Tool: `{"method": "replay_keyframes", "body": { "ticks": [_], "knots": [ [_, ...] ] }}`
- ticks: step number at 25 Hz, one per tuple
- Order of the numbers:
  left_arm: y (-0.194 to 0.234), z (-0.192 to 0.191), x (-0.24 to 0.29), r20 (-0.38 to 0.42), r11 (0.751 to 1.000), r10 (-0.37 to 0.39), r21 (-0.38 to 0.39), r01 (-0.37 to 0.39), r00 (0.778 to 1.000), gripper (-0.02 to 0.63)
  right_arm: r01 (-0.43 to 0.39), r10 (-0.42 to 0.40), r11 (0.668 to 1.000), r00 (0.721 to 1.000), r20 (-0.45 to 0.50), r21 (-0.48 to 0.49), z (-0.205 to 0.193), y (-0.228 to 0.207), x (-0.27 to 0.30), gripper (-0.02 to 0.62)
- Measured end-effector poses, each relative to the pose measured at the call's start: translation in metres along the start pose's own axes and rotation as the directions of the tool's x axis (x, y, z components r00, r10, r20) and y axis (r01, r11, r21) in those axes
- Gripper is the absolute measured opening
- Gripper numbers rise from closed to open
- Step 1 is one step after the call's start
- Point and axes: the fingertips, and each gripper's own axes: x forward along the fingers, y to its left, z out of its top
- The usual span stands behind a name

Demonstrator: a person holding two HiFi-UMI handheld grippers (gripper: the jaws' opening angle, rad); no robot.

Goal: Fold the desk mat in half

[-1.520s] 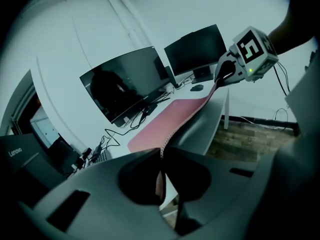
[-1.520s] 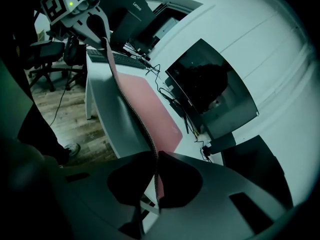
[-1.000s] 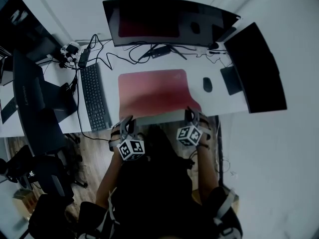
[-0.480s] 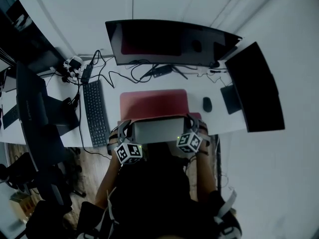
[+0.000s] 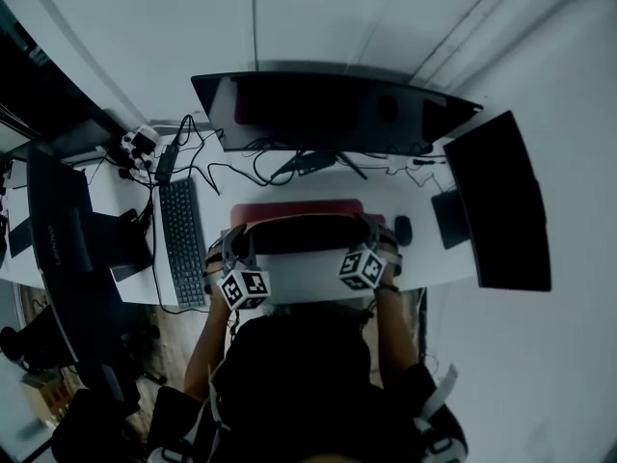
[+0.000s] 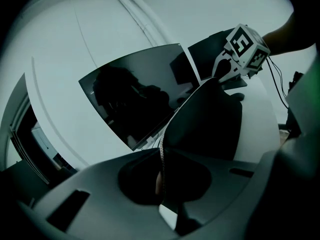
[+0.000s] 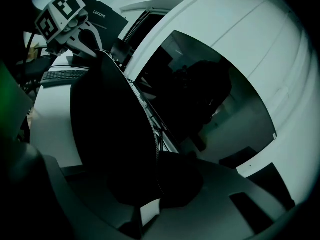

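The desk mat lies on the white desk (image 5: 308, 280), and only a red strip of it (image 5: 294, 207) shows at the far side. Its near edge is lifted and curled over, so the dark underside (image 5: 304, 234) faces up. My left gripper (image 5: 234, 246) is shut on the mat's left corner, and the stitched edge (image 6: 161, 156) runs between its jaws. My right gripper (image 5: 374, 233) is shut on the right corner, where the dark mat (image 7: 110, 129) sits pinched in its jaws (image 7: 157, 176). Each gripper's marker cube shows in the other's view: (image 6: 245, 46), (image 7: 60, 14).
A curved monitor (image 5: 328, 114) stands at the back of the desk with cables (image 5: 280, 167) under it. A second dark screen (image 5: 496, 201) stands at the right. A mouse (image 5: 403, 230) lies right of the mat, a keyboard (image 5: 183, 239) left of it, and a laptop (image 5: 58, 230) further left.
Both grippers have lifted the mat's near edge and carried it away from me toward the monitor. More dark underside shows and the visible red has shrunk to a strip.
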Motion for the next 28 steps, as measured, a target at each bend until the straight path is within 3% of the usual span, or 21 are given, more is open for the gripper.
{"method": "replay_keyframes", "body": {
  "ticks": [9,28],
  "knots": [
    [0.022,-0.011,0.065,-0.097,1.000,0.021,-0.013,-0.023,0.995,0.023,-0.064,0.064,0.997,0.998,-0.004,-0.053,0.016,-0.006,0.075,0.025],
    [0.004,-0.063,0.182,-0.272,1.000,-0.002,0.002,0.003,0.962,0.023,-0.189,0.181,0.976,0.980,-0.084,-0.107,-0.006,0.022,0.197,0.025]
  ]
}}
